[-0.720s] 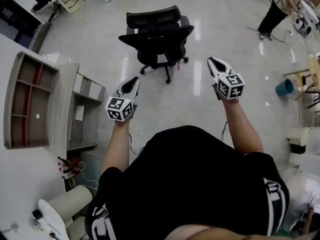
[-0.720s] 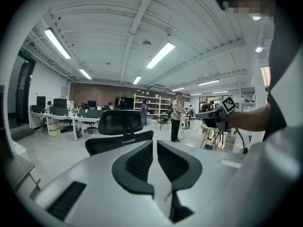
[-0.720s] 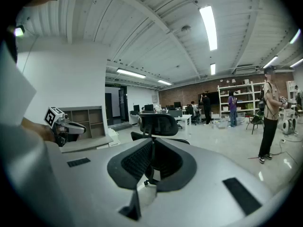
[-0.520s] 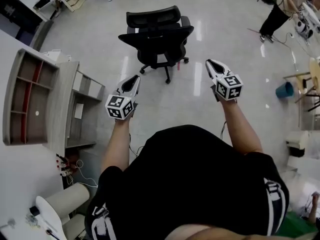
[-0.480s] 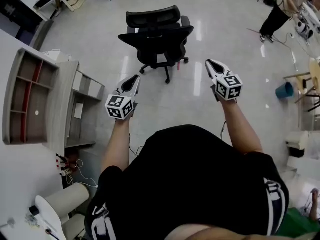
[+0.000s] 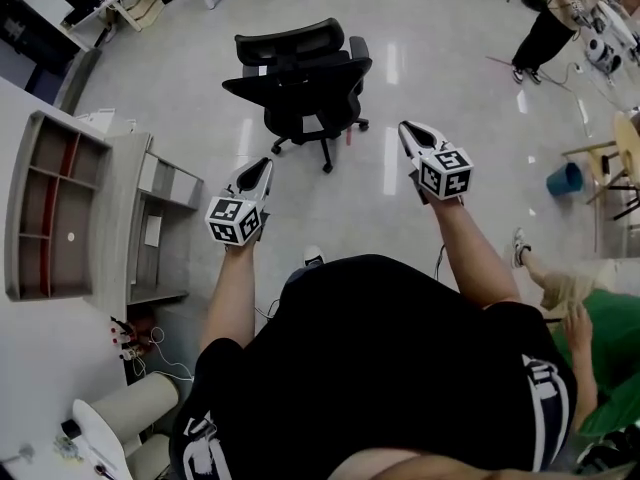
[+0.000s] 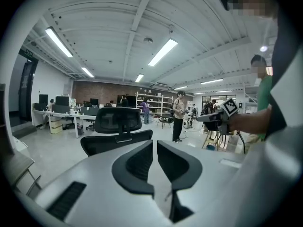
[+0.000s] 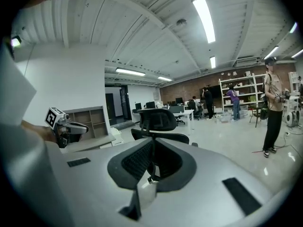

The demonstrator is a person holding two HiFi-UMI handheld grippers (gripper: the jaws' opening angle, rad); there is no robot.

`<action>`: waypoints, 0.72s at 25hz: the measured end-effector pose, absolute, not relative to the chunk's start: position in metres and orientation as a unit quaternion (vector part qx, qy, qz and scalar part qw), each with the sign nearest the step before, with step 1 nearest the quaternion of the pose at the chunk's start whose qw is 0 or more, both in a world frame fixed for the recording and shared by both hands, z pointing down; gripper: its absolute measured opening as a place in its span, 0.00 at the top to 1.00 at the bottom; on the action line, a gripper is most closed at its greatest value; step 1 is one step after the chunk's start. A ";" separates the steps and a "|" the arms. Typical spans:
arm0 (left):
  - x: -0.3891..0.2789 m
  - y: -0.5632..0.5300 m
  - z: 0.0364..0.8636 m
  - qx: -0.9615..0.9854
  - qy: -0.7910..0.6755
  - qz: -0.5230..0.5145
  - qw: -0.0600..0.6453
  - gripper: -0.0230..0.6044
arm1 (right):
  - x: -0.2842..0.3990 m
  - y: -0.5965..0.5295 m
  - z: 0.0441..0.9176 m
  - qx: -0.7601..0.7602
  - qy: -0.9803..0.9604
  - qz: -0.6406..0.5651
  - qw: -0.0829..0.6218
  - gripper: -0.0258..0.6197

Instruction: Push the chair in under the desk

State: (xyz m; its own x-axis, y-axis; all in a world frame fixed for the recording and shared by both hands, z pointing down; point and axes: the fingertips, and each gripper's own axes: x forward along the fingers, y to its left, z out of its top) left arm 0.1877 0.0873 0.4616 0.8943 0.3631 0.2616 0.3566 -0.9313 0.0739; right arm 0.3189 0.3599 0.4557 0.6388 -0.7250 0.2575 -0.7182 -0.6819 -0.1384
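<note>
Chair (image 6: 303, 103) sits out on the open floor ahead of me, well apart from the table (image 6: 40, 358) at my left. My left hand-held gripper (image 6: 262, 166) and right hand-held gripper (image 6: 406, 128) are both closed and empty. I reckon it will roll and swivel freely, so I'd push its stiff backrest (image 6: 296, 73) evenly.

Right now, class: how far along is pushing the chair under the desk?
Done: nothing; the chair stands on open floor, apart from the desk. In hand: left gripper and right gripper, shut and empty, point toward it, not touching. Left: reach it and push it under.
</note>
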 end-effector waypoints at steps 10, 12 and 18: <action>0.216 0.066 0.477 0.969 0.198 0.148 0.015 0.90 | 0.340 0.337 0.472 -0.906 0.390 -0.164 0.004 0.95; 0.225 0.055 0.479 0.968 0.199 0.148 0.020 0.90 | 0.347 0.332 0.472 -0.908 0.385 -0.167 0.000 0.95; 0.264 0.013 0.483 0.967 0.207 0.146 0.021 0.90 | 0.382 0.294 0.474 -0.911 0.374 -0.173 -0.008 0.95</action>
